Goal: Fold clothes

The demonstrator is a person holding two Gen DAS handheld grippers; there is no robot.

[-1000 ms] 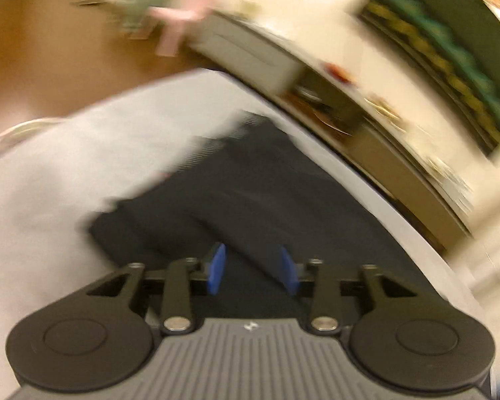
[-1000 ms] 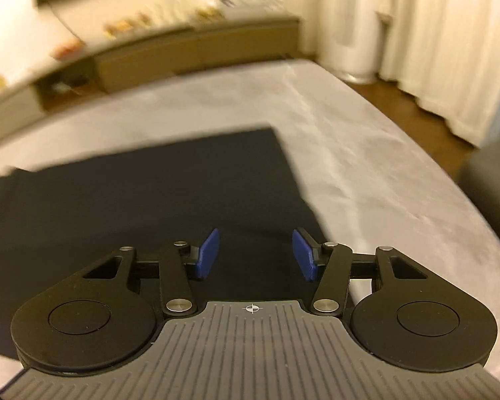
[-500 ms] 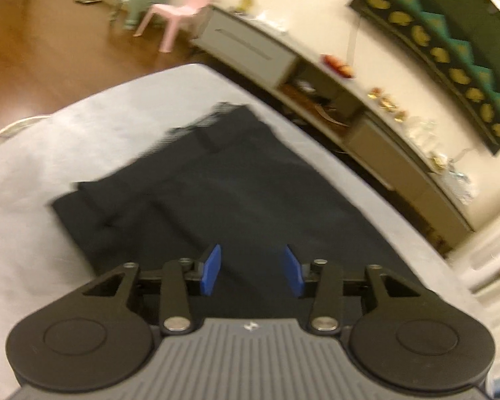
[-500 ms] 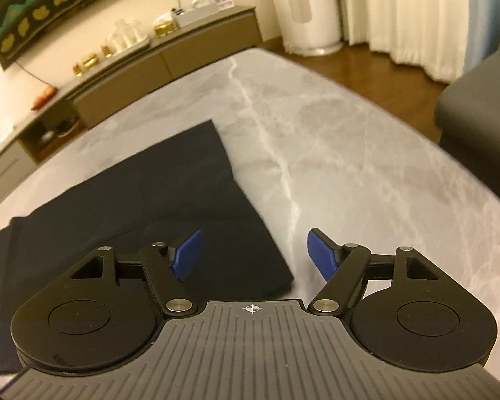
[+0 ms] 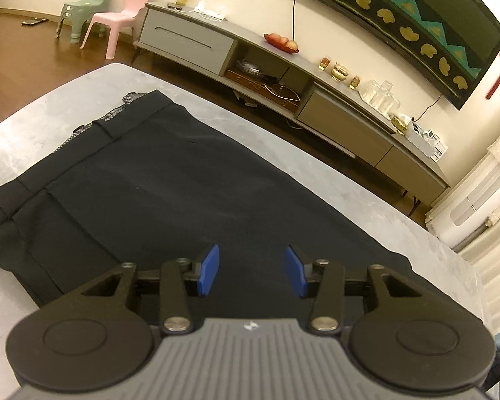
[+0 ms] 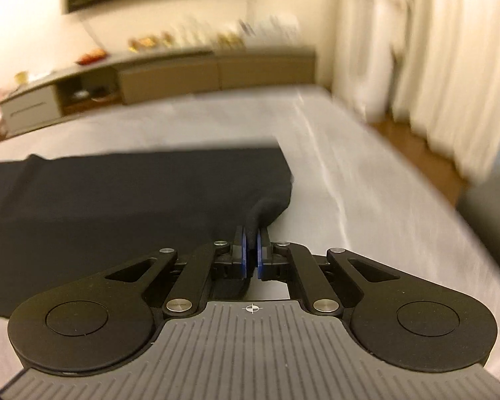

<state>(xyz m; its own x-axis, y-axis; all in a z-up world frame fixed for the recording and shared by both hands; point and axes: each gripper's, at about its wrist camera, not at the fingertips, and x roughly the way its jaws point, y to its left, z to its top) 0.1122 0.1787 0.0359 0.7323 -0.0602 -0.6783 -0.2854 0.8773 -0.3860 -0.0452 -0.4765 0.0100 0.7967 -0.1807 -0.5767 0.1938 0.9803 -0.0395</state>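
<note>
Black trousers [image 5: 170, 186] lie flat on a grey marble table [image 5: 66, 86], waistband at the far left end. My left gripper [image 5: 251, 271] hovers open over the near middle of the cloth, nothing between its blue pads. In the right wrist view the same black trousers [image 6: 133, 193] stretch away to the left. My right gripper [image 6: 250, 251] is shut on the near right corner of the leg hem, and the pinched fabric bunches up just beyond the pads. This view is blurred by motion.
A long low TV cabinet [image 5: 283, 76] with ornaments runs beyond the table's far edge. Two small plastic chairs [image 5: 113, 20] stand on the wood floor at the left. White curtains [image 6: 433, 50] hang at the right, and a dark sofa edge [image 6: 490, 206] sits near the table's right side.
My right gripper has closed on the trousers' hem corner, having been open beside it half a second ago. My left gripper has steadied over the cloth, still open.
</note>
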